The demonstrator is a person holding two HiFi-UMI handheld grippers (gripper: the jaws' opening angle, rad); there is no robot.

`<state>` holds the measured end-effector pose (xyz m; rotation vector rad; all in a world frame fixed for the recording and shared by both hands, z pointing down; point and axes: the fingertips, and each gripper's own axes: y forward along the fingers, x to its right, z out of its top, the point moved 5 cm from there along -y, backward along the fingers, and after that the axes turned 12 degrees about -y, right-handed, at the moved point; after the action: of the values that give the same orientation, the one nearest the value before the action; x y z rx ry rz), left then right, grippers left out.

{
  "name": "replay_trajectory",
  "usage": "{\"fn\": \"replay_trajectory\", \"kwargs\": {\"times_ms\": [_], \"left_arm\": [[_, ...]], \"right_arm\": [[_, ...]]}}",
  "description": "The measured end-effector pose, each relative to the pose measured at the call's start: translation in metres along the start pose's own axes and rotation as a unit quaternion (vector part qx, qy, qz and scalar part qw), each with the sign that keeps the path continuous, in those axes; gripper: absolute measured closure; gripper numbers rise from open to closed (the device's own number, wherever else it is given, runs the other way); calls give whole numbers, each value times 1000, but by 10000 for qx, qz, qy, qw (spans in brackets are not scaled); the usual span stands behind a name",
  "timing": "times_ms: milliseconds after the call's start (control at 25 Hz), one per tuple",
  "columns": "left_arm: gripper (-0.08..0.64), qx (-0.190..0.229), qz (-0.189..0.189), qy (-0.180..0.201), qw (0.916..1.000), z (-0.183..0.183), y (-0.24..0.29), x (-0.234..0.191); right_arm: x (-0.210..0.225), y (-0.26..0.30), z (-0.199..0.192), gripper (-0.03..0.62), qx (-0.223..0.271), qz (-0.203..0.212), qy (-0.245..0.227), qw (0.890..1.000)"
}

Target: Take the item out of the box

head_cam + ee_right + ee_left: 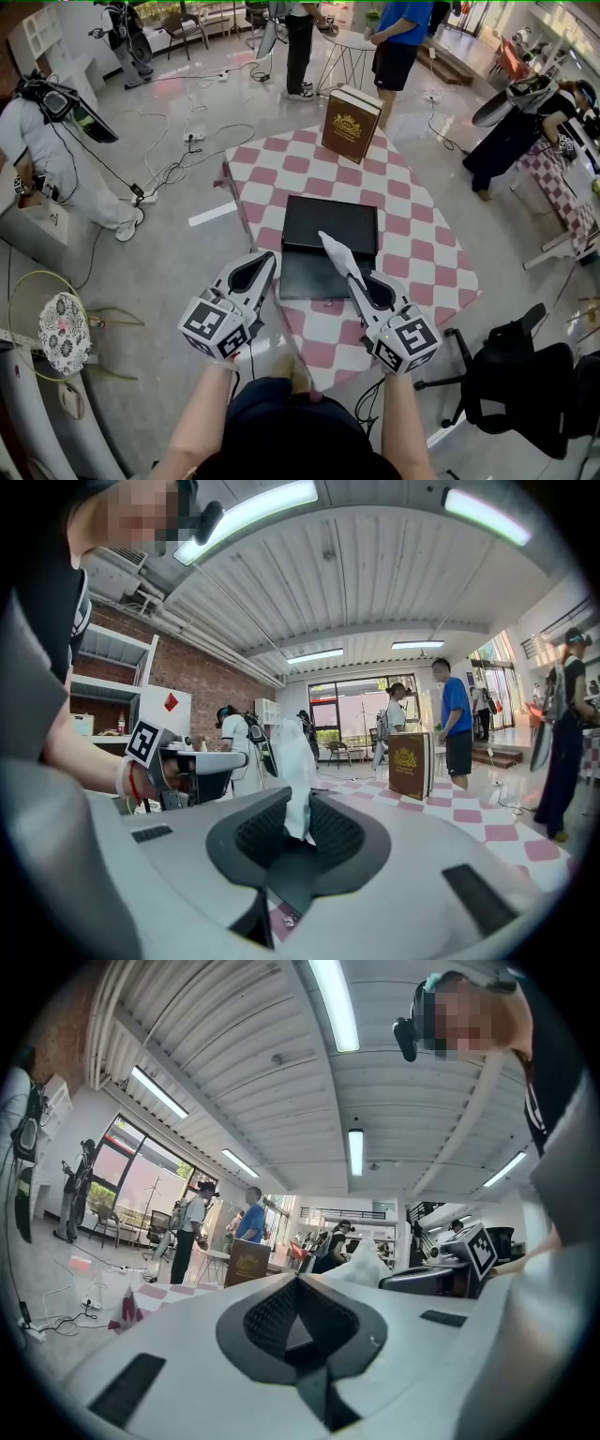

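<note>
A flat black box [330,225] lies open in the middle of the pink-and-white checkered table [412,234], its two halves side by side. My right gripper [360,281] hangs over the box's near right corner, shut on a white, soft, wrapped item [336,251] that sticks up out of the jaws. In the right gripper view that item [294,775] stands between the dark pads of the right gripper [298,829]. My left gripper [256,270] is just left of the box, jaws together with nothing between them. In its own view the left gripper [298,1283] points over the table.
A brown box with a gold emblem [351,124] stands upright at the table's far end. A black office chair [525,384] is at the near right. Cables [187,141] trail on the floor to the left. Several people stand around the room.
</note>
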<state>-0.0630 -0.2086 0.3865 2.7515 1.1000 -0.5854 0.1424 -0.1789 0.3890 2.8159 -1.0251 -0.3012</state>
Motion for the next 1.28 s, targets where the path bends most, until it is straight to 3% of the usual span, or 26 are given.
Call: {"fn": "replay_trajectory", "kwargs": {"times_ms": [1280], "left_arm": [[560,317,-32,150,9994,35,-1,-1]], "right_arm": [[15,-11,25,537,413,-450,106,9981]]}}
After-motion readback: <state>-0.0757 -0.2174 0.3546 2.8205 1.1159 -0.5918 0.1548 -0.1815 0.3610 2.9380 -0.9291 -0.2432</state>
